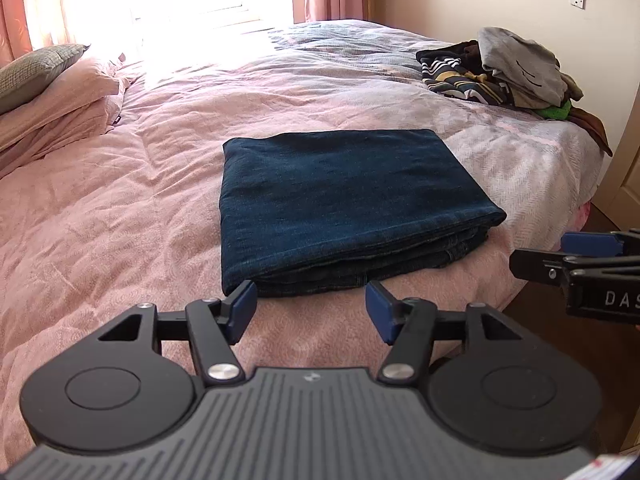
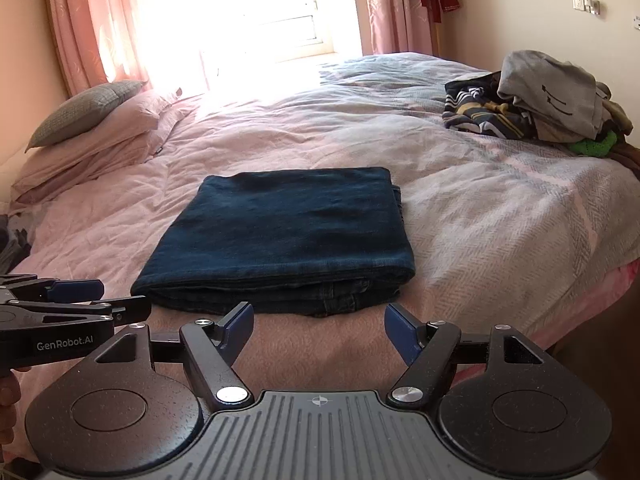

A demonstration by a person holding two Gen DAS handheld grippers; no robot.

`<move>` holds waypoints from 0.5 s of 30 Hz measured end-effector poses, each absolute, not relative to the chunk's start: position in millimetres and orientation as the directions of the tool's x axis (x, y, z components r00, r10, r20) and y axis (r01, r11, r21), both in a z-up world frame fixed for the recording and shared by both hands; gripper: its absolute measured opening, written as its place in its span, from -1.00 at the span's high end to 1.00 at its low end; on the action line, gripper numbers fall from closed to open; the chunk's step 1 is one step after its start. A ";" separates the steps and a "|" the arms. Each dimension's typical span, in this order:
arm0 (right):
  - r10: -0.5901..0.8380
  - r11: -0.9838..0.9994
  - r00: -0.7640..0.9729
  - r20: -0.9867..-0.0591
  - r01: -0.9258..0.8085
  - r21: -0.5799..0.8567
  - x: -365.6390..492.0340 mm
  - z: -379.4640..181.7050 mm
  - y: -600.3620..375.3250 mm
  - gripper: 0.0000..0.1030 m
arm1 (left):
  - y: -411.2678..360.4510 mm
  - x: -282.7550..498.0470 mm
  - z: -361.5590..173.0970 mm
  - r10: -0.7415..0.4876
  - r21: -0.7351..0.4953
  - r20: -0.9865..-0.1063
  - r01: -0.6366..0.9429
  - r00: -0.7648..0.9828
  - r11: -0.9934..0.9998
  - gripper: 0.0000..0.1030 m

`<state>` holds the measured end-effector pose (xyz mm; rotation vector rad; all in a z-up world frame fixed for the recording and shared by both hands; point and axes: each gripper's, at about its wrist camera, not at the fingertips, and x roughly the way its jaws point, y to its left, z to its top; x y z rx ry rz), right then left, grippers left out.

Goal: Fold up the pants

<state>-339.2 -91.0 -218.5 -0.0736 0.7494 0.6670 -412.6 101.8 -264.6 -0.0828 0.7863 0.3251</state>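
Dark blue jeans (image 1: pixel 340 204) lie folded into a flat rectangle on the pink bedspread (image 1: pixel 120 208), stacked layers showing at the near edge. My left gripper (image 1: pixel 311 310) hovers open just short of that near edge, nothing between its blue pads. In the right wrist view the same jeans (image 2: pixel 284 236) lie ahead, and my right gripper (image 2: pixel 319 330) is open and empty in front of the near edge. Each gripper shows in the other's view: the right gripper (image 1: pixel 560 256) at the right edge, the left gripper (image 2: pixel 112 300) at the left edge.
A heap of loose clothes (image 1: pixel 516 72) sits at the bed's far right corner. Pillows (image 1: pixel 52 88) lie at the far left. Behind the bed is a bright window (image 2: pixel 248 12) with pink curtains. The bed's edge drops to the floor on the right (image 1: pixel 576 216).
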 end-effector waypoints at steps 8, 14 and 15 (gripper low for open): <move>0.533 0.793 0.520 -0.667 -0.583 0.179 -341.5 -225.8 -93.5 -0.35 | 102.5 -414.3 -268.1 0.254 0.050 -0.715 -0.314 0.651 0.948 -0.20; 0.531 0.777 0.466 -0.708 -0.601 0.188 -329.8 -245.6 -86.0 -0.35 | 117.4 -404.9 -279.2 0.239 0.029 -0.735 -0.322 0.635 0.946 -0.22; 0.527 0.777 0.454 -0.718 -0.599 0.191 -326.1 -250.5 -85.7 -0.35 | 123.2 -403.5 -280.5 0.232 0.016 -0.733 -0.325 0.639 0.946 -0.22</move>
